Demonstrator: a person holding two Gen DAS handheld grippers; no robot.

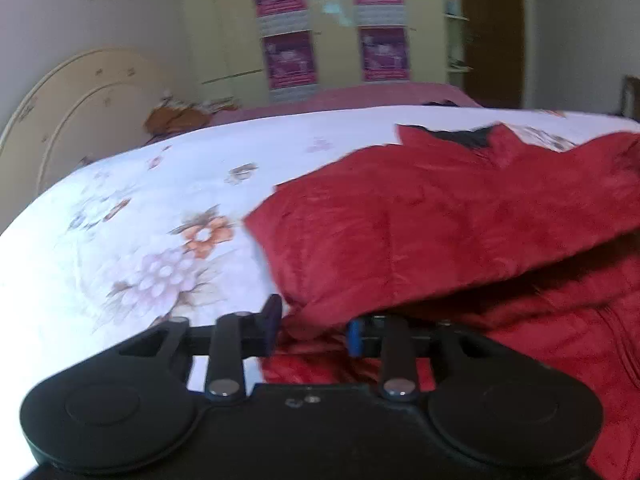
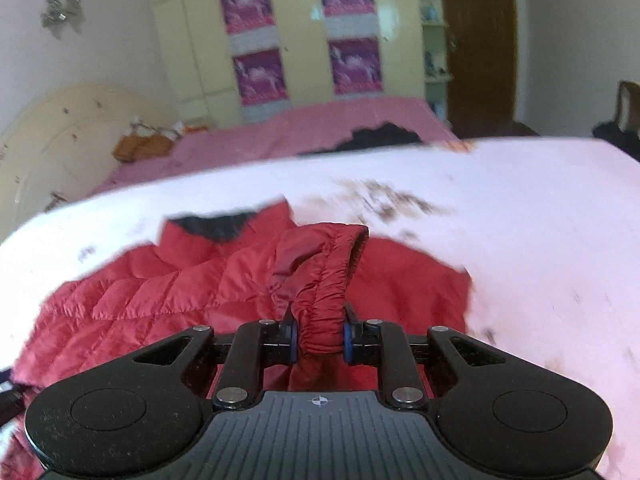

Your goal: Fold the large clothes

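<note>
1. Bottom centre of your right wrist view: your right gripper (image 2: pixel 320 336) is clamped on the elastic cuff (image 2: pixel 324 316) of a red quilted jacket (image 2: pixel 160 292), both blue-edged pads pressing the gathered fabric.
2. The sleeve runs from that cuff up to mid-frame, lying over the jacket's body, which spreads across the lower left and centre on a white floral bedspread (image 2: pixel 520 208).
3. Bottom centre of your left wrist view: your left gripper (image 1: pixel 312 332) has its jaws narrowed around a fold of the same jacket (image 1: pixel 420 232); red cloth sits between the pads, though blur and overhanging fabric keep the right pad's contact from being clear.
4. The jacket fills the right half of that view, its dark-lined collar (image 1: pixel 464 138) toward the upper right, the bedspread (image 1: pixel 160 208) filling the left.
5. Beyond the white cover, a pink sheet (image 2: pixel 300 132) stretches across mid-frame.
6. Farthest back, a pale yellow wardrobe (image 2: pixel 304 32) carries four magenta posters (image 2: pixel 248 4); a cream headboard (image 2: pixel 60 132) curves at the left, and a brown door (image 2: pixel 480 40) stands at the upper right.
</note>
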